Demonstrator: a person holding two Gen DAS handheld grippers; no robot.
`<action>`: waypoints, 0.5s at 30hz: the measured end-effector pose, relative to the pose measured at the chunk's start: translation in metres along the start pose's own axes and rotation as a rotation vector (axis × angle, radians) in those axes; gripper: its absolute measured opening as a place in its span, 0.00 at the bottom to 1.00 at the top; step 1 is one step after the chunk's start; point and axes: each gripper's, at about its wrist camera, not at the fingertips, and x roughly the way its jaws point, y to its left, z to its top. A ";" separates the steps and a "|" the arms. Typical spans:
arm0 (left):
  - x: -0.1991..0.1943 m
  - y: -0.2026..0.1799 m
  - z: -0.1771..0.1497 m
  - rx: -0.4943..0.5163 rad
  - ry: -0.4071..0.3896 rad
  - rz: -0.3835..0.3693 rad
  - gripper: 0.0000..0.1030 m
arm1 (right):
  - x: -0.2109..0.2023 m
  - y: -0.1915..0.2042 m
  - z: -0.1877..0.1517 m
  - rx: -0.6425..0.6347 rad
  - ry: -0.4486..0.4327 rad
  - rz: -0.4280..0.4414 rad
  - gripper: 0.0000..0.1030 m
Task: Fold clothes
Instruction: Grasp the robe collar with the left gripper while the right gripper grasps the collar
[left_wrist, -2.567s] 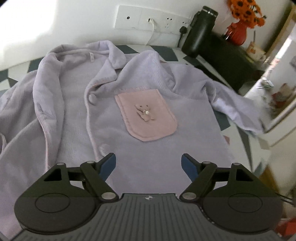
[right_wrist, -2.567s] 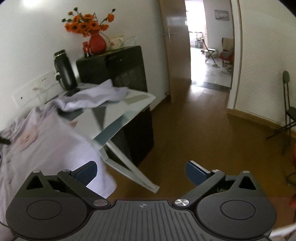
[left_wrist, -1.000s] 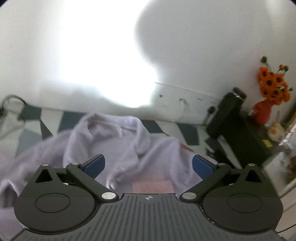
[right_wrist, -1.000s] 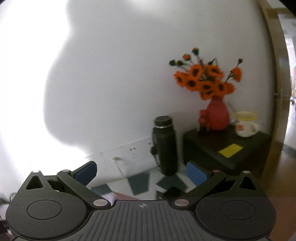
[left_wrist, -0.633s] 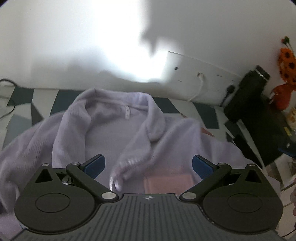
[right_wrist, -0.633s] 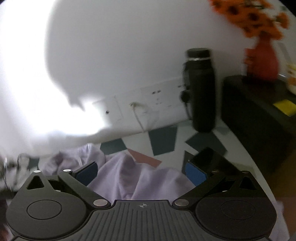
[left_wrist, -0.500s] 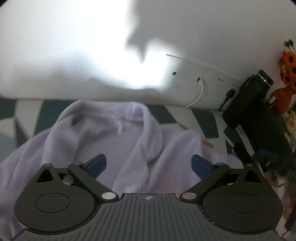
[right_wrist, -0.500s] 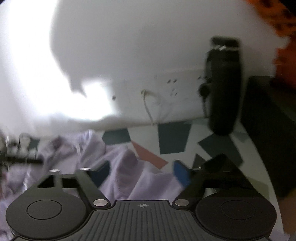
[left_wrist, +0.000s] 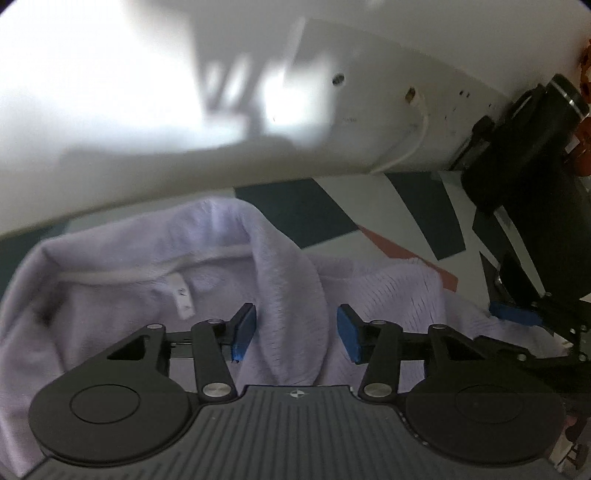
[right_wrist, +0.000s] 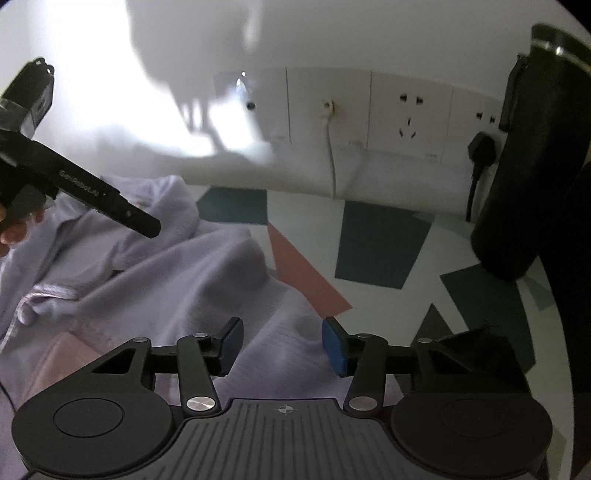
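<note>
The lilac top (left_wrist: 155, 295) lies spread, collar toward the wall, on the patterned table (right_wrist: 380, 243). The left gripper (left_wrist: 293, 334) straddles the collar fold, jaws apart, likely to pinch it; the right gripper (right_wrist: 282, 345) gapes over the shoulder.

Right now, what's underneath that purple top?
The purple top lies on a table patterned with teal, pink and grey shapes, bare toward the wall sockets. Whatever the pattern, or anything else, looks like beneath the fabric is covered.
</note>
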 end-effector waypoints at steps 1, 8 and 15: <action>0.004 -0.001 0.000 0.005 0.008 0.000 0.42 | 0.005 -0.001 -0.001 -0.006 0.010 -0.001 0.38; -0.003 0.000 0.003 0.047 -0.030 0.037 0.10 | 0.014 -0.007 -0.004 -0.011 0.012 0.001 0.06; -0.017 0.016 0.013 -0.024 -0.122 0.026 0.07 | -0.007 -0.022 0.000 0.084 -0.096 -0.023 0.02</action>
